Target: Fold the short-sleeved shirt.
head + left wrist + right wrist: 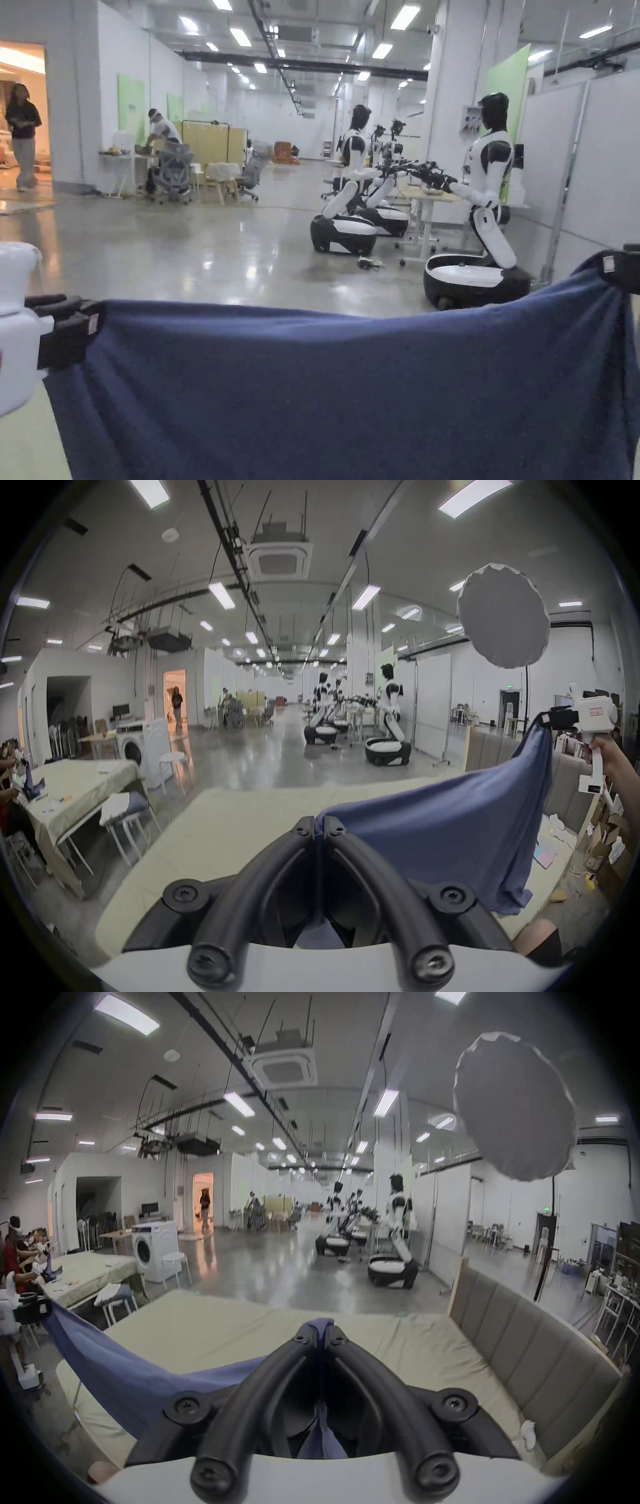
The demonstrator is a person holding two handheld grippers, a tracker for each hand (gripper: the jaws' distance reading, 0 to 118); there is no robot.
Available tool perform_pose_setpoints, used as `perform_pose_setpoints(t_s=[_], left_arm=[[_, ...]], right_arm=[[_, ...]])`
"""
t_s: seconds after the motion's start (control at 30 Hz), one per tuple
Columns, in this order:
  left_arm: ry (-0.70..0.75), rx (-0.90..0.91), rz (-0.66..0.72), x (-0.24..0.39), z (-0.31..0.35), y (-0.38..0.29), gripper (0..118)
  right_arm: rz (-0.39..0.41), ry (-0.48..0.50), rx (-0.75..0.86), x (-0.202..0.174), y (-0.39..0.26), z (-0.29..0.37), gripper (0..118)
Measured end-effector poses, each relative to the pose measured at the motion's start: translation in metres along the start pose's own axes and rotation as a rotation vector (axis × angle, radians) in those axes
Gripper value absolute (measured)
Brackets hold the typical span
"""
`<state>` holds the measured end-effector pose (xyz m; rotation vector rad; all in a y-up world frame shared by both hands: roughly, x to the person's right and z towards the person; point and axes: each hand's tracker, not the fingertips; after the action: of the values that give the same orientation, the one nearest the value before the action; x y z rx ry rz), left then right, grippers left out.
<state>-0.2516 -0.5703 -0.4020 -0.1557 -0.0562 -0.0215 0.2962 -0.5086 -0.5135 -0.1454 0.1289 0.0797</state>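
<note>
Across the bottom of the head view, the blue shirt [350,387] hangs stretched in the air above the cream mattress [225,830], its left corner pinched between the closed left gripper [319,826] and its right corner between the closed right gripper [322,1333].

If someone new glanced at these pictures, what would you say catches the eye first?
First, the blue shirt, stretched across the foreground and held up above the cream mattress: the left gripper is shut on one end and the right gripper on the other. Next, the white-and-black humanoid robots on wheeled bases, lined up along the right of the hall.
</note>
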Motion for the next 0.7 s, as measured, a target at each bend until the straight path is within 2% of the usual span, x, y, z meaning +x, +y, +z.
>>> perform_pose_setpoints(t_s=[0.2, 0.33, 0.53, 0.7], left_arm=[[0.007, 0.036, -0.11, 0.004, -0.007, 0.069, 2], [0.02, 0.045, -0.104, -0.004, -0.025, 0.104, 2], [0.034, 0.025, -0.071, -0.021, -0.075, 0.137, 2], [0.083, 0.02, -0.102, -0.035, -0.137, 0.158, 2]], right_arm=[[0.005, -0.043, 0.08, 0.017, 0.054, 0.03, 4], [-0.019, -0.044, 0.093, 0.021, 0.08, 0.021, 4], [-0.009, -0.069, 0.108, 0.019, 0.108, -0.032, 4], [0.001, -0.077, 0.112, 0.006, 0.13, -0.094, 4]])
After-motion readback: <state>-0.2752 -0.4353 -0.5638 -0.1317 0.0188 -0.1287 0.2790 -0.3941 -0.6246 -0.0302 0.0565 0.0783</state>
